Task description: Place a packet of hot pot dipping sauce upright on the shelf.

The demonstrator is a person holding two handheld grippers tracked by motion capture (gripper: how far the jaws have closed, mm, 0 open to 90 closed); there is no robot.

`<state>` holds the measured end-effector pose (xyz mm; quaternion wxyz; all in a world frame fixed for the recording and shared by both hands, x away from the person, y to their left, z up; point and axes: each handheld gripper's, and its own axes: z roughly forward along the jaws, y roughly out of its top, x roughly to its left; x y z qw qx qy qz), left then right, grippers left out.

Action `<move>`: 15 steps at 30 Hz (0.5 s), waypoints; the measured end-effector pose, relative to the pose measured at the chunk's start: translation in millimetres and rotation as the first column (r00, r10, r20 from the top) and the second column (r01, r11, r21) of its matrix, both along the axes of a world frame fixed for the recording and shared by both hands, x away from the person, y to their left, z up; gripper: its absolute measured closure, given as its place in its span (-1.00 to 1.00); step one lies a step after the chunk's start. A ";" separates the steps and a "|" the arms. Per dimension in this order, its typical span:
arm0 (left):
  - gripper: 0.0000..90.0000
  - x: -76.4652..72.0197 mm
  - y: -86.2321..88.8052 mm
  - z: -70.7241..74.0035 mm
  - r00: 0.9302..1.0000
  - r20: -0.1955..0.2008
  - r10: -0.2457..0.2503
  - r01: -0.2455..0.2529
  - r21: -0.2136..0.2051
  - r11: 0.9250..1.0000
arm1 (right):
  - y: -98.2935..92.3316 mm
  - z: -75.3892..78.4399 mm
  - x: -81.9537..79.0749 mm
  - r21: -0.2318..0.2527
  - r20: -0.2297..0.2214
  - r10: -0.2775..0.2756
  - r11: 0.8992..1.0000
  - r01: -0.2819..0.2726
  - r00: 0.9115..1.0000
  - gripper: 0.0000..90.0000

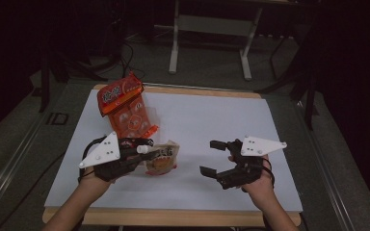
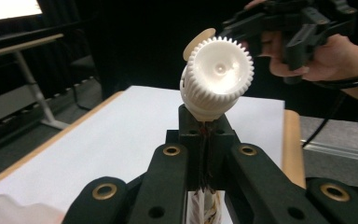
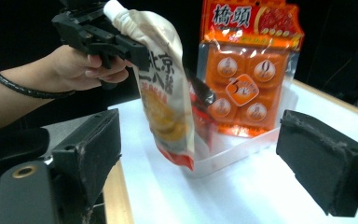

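Looking down, the high view places the spouted pouch (image 1: 162, 160) at lower left of centre on the white table (image 1: 212, 120), nozzle toward the left tongs (image 1: 142, 144), which are clamped on it; the right tongs (image 1: 211, 157) are spread wide, holding nothing. Left gripper view: ribbed white cap (image 2: 219, 74) faces the lens. Right gripper view: pouch hangs upright, printed "北京"; behind it, an orange packet (image 3: 247, 70) reading "橋頭" stands in a clear tray (image 3: 242, 151).

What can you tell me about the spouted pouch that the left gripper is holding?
The spouted pouch is a soft, glossy foil-like bag, beige with an orange picture, dark printed characters and a red bottom edge. A ribbed white screw cap closes its spout. The left gripper is shut on its neck just below the cap, so it hangs tilted above the white table, in front of the orange packet.
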<state>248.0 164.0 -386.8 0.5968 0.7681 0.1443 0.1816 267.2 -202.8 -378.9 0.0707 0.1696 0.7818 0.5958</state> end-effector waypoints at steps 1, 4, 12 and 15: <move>0.97 1.7 3.0 -0.2 1.000 0.010 0.008 -0.008 0.000 1.000 | -1.0 -0.4 0.4 0.005 -0.001 -0.004 1.000 0.004 1.000 -0.69; 0.97 9.2 13.6 -1.3 1.000 0.011 0.017 -0.017 -0.004 1.000 | -4.7 -3.1 3.8 0.015 -0.011 -0.022 1.000 0.022 1.000 -0.68; 0.97 23.3 26.4 -9.3 0.999 0.028 0.042 -0.044 0.050 0.998 | -9.3 -11.9 10.0 0.012 -0.014 -0.039 0.999 0.039 0.999 -0.63; 0.97 28.7 31.0 -14.2 0.998 0.016 0.058 -0.059 0.051 0.997 | -8.8 -13.5 11.0 0.010 -0.022 -0.036 0.999 0.037 0.999 -0.63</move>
